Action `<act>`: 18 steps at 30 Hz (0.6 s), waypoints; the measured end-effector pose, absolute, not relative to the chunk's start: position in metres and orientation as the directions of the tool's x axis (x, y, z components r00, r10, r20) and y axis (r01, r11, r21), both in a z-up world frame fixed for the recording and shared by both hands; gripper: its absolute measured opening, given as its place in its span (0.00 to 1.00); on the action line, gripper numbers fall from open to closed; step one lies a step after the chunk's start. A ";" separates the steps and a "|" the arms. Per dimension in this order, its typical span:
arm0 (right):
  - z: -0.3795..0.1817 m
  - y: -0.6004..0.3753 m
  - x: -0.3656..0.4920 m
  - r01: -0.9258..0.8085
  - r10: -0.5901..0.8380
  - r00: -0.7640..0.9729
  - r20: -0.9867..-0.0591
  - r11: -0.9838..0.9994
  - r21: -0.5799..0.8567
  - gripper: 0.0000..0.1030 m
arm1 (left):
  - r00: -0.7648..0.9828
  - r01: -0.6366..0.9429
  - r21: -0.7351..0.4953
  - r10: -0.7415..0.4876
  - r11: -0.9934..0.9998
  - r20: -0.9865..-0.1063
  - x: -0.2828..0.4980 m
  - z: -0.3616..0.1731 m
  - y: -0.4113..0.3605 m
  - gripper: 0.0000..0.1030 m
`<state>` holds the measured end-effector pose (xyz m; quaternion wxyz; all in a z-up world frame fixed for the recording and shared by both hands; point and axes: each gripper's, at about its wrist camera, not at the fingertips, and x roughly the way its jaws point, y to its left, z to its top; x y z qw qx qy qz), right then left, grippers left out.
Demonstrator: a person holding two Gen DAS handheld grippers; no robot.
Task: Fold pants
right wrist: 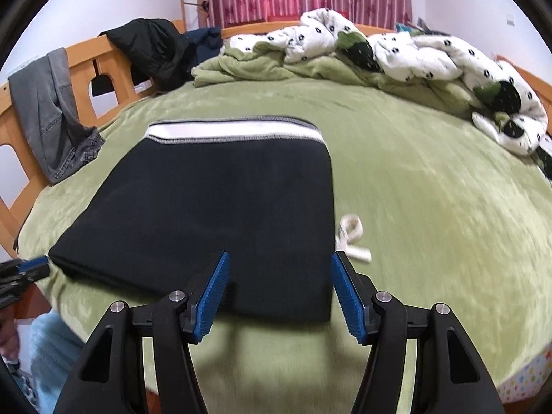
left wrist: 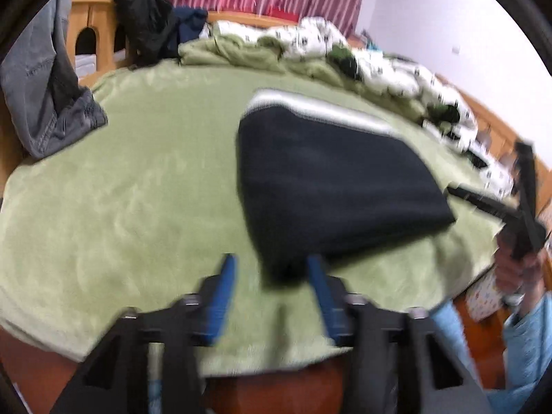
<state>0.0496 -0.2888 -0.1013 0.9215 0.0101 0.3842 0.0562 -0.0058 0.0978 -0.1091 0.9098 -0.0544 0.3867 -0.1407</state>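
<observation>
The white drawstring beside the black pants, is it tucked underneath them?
No. In the right wrist view the white drawstring lies loose on the green blanket, just off the right edge of the folded black pants.

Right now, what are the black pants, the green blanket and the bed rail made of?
Black pants: soft, matte knit, probably fleece or cotton; a white ribbed waistband shows along the far edge.
Green blanket: plush fleece, judging by its fuzzy, faintly shiny nap.
Bed rail: wood, light orange-brown and smooth, apparently varnished.
</observation>
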 end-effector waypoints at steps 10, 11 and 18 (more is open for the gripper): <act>-0.134 -0.244 0.063 -0.193 0.106 0.698 -0.708 0.980 -0.044 0.59 | 0.615 0.203 -0.094 -0.202 0.975 -0.762 0.064 -0.136 0.035 0.53; -0.133 -0.245 0.062 -0.217 0.116 0.689 -0.715 0.975 -0.050 0.59 | 0.634 0.211 -0.084 -0.202 0.974 -0.746 0.061 -0.136 0.032 0.54; -0.105 -0.286 0.082 -0.181 0.151 0.732 -0.664 0.983 0.024 0.60 | 0.626 0.179 -0.224 -0.286 0.958 -0.725 0.097 -0.116 0.044 0.55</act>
